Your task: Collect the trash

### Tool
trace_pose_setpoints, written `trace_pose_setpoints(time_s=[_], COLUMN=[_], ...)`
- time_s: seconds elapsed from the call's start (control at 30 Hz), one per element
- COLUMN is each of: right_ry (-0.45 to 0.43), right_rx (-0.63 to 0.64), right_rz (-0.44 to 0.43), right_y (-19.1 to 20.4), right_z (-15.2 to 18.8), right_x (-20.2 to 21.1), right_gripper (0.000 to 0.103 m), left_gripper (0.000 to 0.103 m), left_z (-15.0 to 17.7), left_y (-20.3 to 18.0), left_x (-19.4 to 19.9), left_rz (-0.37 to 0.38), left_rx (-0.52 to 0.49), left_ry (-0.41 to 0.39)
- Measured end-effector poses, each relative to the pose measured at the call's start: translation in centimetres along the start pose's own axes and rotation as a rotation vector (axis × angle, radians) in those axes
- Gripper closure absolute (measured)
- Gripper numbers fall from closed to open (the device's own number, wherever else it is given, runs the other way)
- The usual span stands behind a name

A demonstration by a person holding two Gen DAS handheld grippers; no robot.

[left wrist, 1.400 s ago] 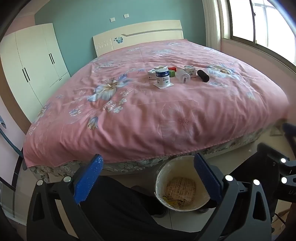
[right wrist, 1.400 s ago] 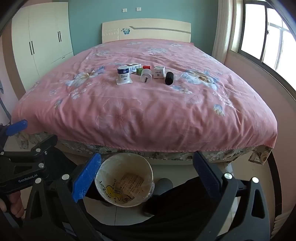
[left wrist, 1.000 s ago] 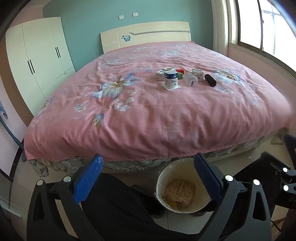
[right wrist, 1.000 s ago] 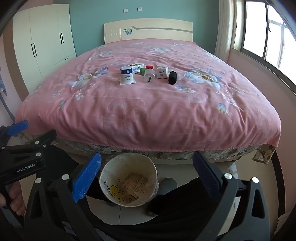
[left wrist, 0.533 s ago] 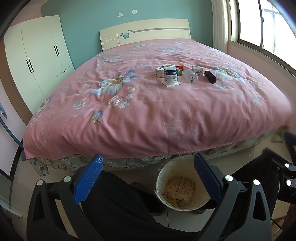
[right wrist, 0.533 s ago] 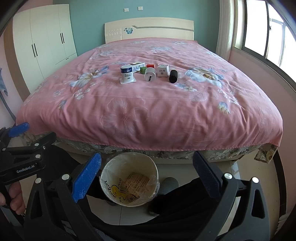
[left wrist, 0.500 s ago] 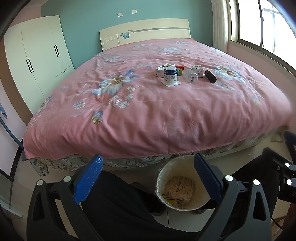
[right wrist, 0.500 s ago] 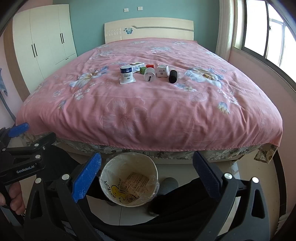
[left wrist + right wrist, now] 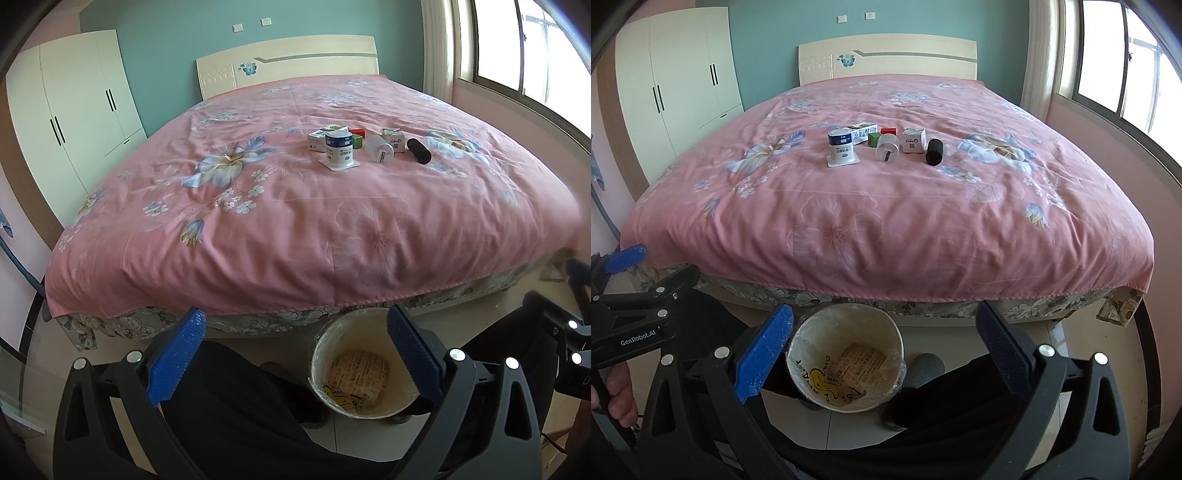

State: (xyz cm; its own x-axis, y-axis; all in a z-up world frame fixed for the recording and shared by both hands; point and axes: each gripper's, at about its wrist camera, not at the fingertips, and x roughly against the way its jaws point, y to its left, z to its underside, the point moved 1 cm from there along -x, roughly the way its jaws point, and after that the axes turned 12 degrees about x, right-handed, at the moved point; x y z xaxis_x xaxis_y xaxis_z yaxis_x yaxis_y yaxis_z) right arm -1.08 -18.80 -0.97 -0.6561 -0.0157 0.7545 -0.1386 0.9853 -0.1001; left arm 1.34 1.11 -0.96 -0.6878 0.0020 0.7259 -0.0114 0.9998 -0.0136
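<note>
Several trash items lie together on the pink bed: a blue-and-white cup (image 9: 339,147) (image 9: 842,147), a white bottle on its side (image 9: 378,147) (image 9: 887,147), a black cylinder (image 9: 419,150) (image 9: 934,151), small white boxes (image 9: 914,139) and green and red blocks (image 9: 874,139). A cream bin (image 9: 364,369) (image 9: 846,357) stands on the floor at the bed's foot with paper inside. My left gripper (image 9: 293,354) and my right gripper (image 9: 882,350) are both open and empty, held low near the bin, far from the items.
The pink floral bed (image 9: 295,221) fills the middle. A white wardrobe (image 9: 74,110) stands at the left, a window (image 9: 1126,66) at the right. The person's dark-clad legs (image 9: 236,413) are beside the bin. The left gripper's body shows in the right wrist view (image 9: 631,317).
Both views have shifted slightly, the left one levelling after a tilt. The items and the bin have not moved, and both grippers stay open.
</note>
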Motion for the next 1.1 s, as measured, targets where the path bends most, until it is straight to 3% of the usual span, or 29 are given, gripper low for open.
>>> trace_pose_setpoints(time_s=[1.1], right_ry=[0.006], right_rx=[0.0], right_rz=[0.021], right_y=[-0.52], right_z=[-0.02], right_x=[-0.01], right_gripper=[0.006], left_gripper=[0.003], left_z=[-0.15], left_y=[0.18], left_x=[-0.42], left_rz=[0.001], left_rx=[0.01], left_ry=[0.005])
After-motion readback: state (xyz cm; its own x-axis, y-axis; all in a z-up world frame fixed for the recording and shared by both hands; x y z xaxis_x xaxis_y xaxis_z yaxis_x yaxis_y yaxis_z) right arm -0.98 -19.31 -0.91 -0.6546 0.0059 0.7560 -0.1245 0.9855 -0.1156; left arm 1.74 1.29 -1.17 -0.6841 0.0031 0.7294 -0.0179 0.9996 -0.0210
